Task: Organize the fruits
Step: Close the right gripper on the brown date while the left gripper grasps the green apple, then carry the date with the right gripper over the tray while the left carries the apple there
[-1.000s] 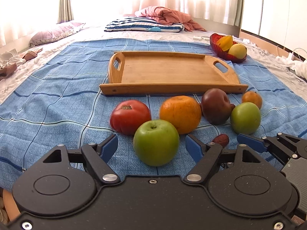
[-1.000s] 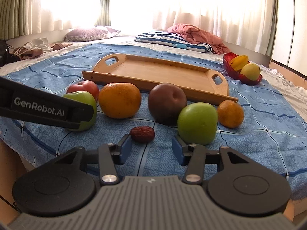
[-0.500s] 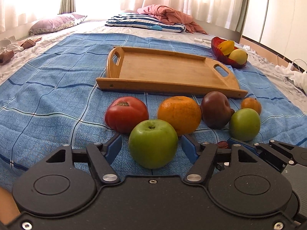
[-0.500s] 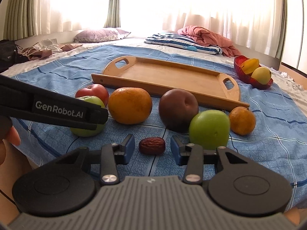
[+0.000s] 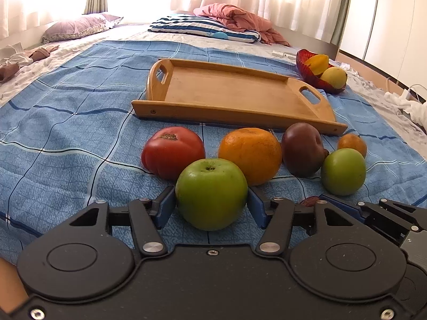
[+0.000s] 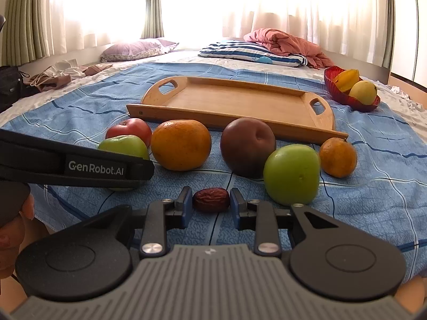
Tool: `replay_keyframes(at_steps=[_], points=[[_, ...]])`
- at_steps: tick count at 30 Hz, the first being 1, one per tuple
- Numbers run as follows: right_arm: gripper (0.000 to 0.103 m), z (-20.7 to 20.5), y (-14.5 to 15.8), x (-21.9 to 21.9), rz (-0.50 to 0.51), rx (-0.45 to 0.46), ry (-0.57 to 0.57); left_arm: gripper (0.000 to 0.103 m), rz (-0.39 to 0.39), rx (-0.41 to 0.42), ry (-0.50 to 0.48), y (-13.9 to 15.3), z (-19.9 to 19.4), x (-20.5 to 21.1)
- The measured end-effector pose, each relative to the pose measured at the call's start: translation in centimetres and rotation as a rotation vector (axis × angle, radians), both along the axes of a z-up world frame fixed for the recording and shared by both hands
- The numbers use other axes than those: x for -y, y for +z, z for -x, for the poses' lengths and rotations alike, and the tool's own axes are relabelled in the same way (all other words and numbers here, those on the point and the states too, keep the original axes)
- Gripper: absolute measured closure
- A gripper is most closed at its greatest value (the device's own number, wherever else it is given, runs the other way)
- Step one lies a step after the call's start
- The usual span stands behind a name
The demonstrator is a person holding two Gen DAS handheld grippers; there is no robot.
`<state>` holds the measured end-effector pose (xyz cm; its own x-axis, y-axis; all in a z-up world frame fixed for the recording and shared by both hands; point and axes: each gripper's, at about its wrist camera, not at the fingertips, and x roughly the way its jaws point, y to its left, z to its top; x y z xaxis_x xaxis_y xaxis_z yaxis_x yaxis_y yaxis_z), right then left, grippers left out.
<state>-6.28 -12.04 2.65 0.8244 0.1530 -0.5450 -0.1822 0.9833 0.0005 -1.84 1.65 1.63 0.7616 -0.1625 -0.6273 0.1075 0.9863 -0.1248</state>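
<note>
The left gripper [image 5: 210, 208] has its blue pads on either side of a green apple [image 5: 210, 193], and its jaws are closing. The pads sit right at the apple's flanks, though whether they press on it yet cannot be told. The apple sits upright on the blue checked bedspread [image 5: 66, 133] with its stem dimple facing up and slightly toward the tray.

The right gripper [image 6: 210, 204] is closing around a small wrinkled red date [image 6: 210, 200]. The date lies flat on the bedspread, its long axis running crosswise from one pad to the other, so the pads meet its two ends (a sliver of gap may remain, too fine to judge).

Behind the apple lie a red tomato [image 5: 173, 153], stem scar tilted up and left, and a large orange [image 5: 250, 154], which touches the apple. Right of these sit a dark purple-brown fruit [image 5: 303, 152], a second green apple [image 5: 343, 172] and a small orange [image 5: 352, 144] in a loose cluster.

The wooden tray [image 5: 229, 112] lies just beyond the row, its long axis across the view, with cut-out handles at both short ends. At its far right, a red bowl [image 5: 307, 66] holds a starfruit [image 5: 317, 62] and a yellow fruit [image 5: 333, 77].
</note>
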Motion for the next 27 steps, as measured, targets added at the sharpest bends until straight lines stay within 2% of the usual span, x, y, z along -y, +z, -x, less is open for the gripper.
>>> replay_keyframes(at_steps=[10, 18, 27], points=[[0.068, 0.5, 1.0, 0.4, -0.018, 0.034, -0.032, 0.047, -0.046, 0.05, 0.009, 0.8, 1.0, 0.8], [0.069, 1.1, 2.2, 1.2, -0.032, 0.077, -0.062, 0.047, -0.06, 0.131, 0.0, 3.2, 1.6, 0.5], [0.069, -0.6, 4.2, 3.0, -0.068, 0.106, -0.096, 0.048, -0.032, 0.164, -0.007, 5.9, -1.5, 0.3]])
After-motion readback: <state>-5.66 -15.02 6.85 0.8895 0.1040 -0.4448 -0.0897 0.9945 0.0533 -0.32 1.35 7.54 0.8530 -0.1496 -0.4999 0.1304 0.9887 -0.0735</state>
